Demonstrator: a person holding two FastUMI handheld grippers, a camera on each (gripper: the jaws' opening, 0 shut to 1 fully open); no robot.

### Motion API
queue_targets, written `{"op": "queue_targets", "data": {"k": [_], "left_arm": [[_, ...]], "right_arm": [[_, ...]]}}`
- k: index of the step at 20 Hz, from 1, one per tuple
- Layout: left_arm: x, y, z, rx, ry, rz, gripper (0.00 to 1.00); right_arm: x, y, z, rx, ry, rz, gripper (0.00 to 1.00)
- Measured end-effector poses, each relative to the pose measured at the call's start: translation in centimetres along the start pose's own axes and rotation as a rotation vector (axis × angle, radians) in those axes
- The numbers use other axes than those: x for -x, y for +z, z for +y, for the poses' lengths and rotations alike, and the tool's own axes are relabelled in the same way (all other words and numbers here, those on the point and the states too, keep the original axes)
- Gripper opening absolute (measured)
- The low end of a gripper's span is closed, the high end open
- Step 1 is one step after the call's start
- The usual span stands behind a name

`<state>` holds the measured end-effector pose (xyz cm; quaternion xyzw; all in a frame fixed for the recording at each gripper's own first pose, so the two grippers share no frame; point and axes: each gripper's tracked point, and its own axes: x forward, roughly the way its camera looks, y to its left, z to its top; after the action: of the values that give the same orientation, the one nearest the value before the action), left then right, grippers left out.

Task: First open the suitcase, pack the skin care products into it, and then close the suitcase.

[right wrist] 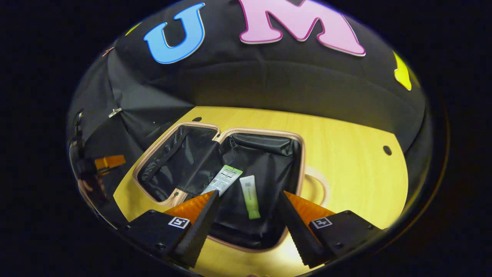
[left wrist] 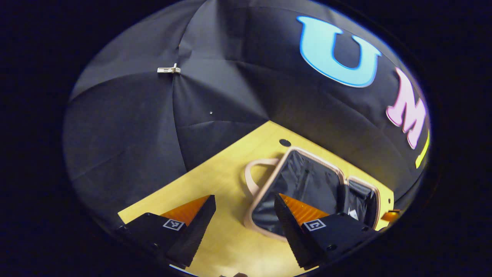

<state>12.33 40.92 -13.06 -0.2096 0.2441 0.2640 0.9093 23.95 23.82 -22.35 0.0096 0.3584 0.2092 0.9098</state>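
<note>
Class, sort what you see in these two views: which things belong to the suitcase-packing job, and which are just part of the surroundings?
Part of the job:
suitcase, lying open
green tube, inside it
white sachet, inside it
right gripper, open above them
left gripper, open

Just surroundings:
wooden table
black cloth wall
white clip on the cloth

Two tubes (right wrist: pixel 238 188) inside the open suitcase (right wrist: pixel 269 161) (side by side) on the table (right wrist: pixel 353 169)

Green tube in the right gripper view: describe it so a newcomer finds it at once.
Find the open suitcase lying flat on the wooden table. Two tubes lie in its right half; the green tube is the slimmer right one, white fading to green, beside the wider white tube.
</note>
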Motion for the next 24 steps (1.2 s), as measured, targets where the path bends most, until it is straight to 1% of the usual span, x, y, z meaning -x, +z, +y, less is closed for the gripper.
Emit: {"op": "queue_targets", "data": {"k": [2, 5, 6, 7, 8, 10, 13, 14, 15, 16, 17, 18, 19, 20, 22, 24], "left_arm": [[-3.4, 1.3, 1.3, 0.062, -0.005, 0.010, 0.96], [-8.0, 0.7, 1.1, 0.187, -0.078, 0.112, 0.96], [-9.3, 0.2, 1.8, 0.204, -0.063, 0.139, 0.96], [-10.8, -0.4, 2.3, 0.211, -0.059, 0.159, 0.96], [-11.9, -0.6, 2.1, 0.223, -0.074, 0.175, 0.95], [-13.0, -0.9, 0.7, 0.242, -0.138, 0.203, 0.93], [-14.2, -2.2, -0.1, 0.197, -0.136, 0.249, 0.86], [-14.6, -2.0, -0.5, 0.190, -0.144, 0.239, 0.81], [-14.8, -1.9, -1.3, 0.199, -0.170, 0.251, 0.79], [-14.6, -2.1, -1.7, 0.213, -0.176, 0.275, 0.67], [-14.0, -2.2, -1.7, 0.219, -0.168, 0.295, 0.64], [-14.0, -2.1, -1.9, 0.222, -0.155, 0.282, 0.22], [-13.6, -1.2, -2.4, 0.208, -0.159, 0.257, 0.20], [-12.8, -0.4, -3.0, 0.167, -0.169, 0.231, 0.15], [-10.6, 2.6, -3.7, 0.011, -0.174, 0.145, 0.09], [-7.2, 6.2, -5.4, -0.093, -0.216, 0.059, 0.06]], "right_arm": [[2.7, -0.3, -0.8, 0.012, -0.013, -0.022, 0.97], [5.5, -1.6, -2.1, -0.017, -0.039, -0.022, 0.97], [6.4, -1.8, -2.7, -0.031, -0.055, -0.026, 0.98], [7.1, -2.3, -3.0, -0.037, -0.063, -0.018, 0.98], [7.7, -2.8, -3.5, -0.039, -0.072, -0.014, 0.97], [8.4, -3.5, -4.4, -0.046, -0.100, -0.013, 0.98], [8.9, -4.5, -5.3, -0.055, -0.135, 0.002, 0.98], [9.2, -4.4, -5.4, -0.047, -0.139, -0.003, 0.98], [9.5, -4.2, -5.3, -0.037, -0.144, -0.013, 0.97], [9.7, -4.1, -5.4, -0.026, -0.144, -0.023, 0.98], [9.9, -4.2, -5.3, -0.021, -0.145, -0.026, 0.97], [10.1, -4.3, -5.5, -0.020, -0.146, -0.026, 0.97], [10.2, -4.5, -5.8, -0.019, -0.150, -0.023, 0.97], [10.3, -4.6, -6.1, -0.025, -0.156, -0.016, 0.98], [10.7, -4.3, -6.9, -0.042, -0.159, -0.027, 0.98], [11.2, -4.4, -8.3, -0.040, -0.178, -0.034, 0.97]]}}
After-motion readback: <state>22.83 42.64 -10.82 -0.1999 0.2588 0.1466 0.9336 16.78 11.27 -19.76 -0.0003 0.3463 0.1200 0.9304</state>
